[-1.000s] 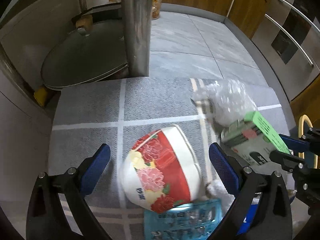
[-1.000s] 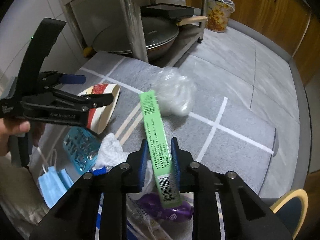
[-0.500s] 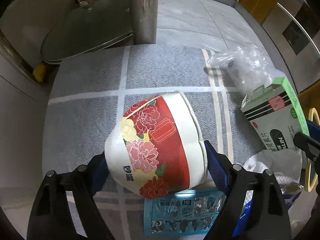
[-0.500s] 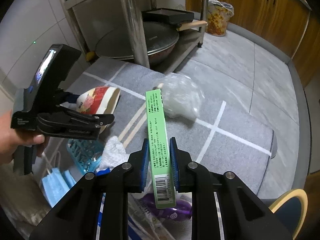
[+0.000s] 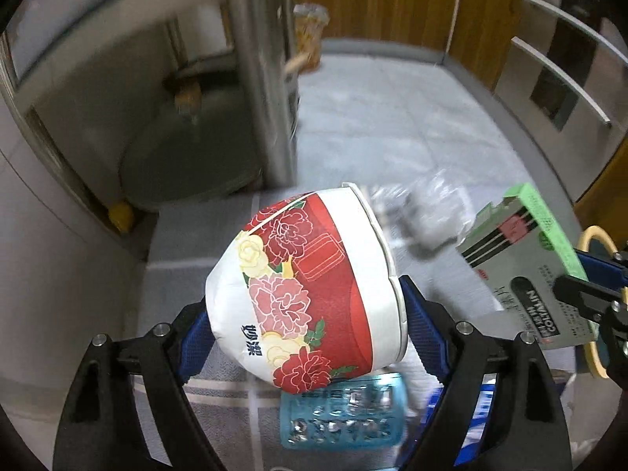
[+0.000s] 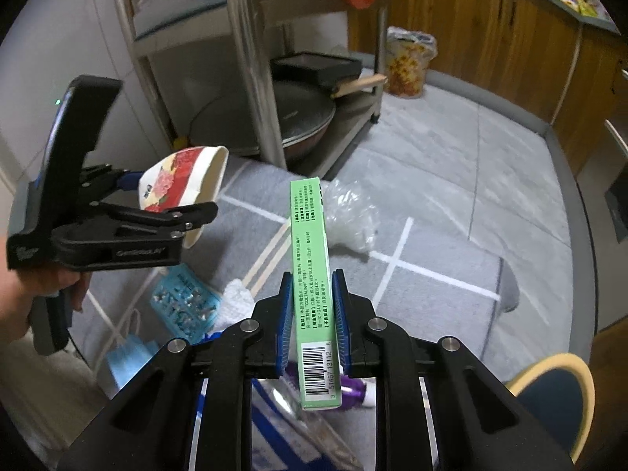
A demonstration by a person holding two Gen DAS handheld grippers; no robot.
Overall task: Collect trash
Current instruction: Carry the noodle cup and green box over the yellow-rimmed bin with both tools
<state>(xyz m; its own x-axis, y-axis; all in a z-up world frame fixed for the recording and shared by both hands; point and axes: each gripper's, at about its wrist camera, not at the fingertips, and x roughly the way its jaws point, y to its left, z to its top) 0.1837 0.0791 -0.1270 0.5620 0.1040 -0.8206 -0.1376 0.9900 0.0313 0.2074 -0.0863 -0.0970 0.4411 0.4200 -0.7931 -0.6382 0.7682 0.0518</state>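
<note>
My left gripper [image 5: 306,325] is shut on a red and white flowered paper bowl [image 5: 302,290] and holds it on its side above the grey mat; it also shows in the right wrist view [image 6: 184,188]. My right gripper [image 6: 313,310] is shut on a green medicine box [image 6: 312,274], held upright above the mat; the box also shows at the right of the left wrist view [image 5: 522,259]. On the mat lie a blue blister pack [image 5: 341,412], a crumpled clear plastic bag [image 6: 349,216], wooden chopsticks [image 6: 269,255], a white tissue [image 6: 235,298] and a blue face mask [image 6: 125,357].
A metal rack [image 6: 255,78] with a lidded wok [image 6: 271,117] stands behind the grey mat [image 6: 431,294]. A yellow-patterned bag [image 6: 408,62] stands by wooden cabinets [image 6: 490,31]. A purple tube [image 6: 353,388] and a plastic wrapper [image 6: 282,412] lie under my right gripper. A blue stool [image 6: 553,388] is at right.
My left gripper has closed on the bowl and lifted it off the mat. My right gripper has risen a little with the green box.
</note>
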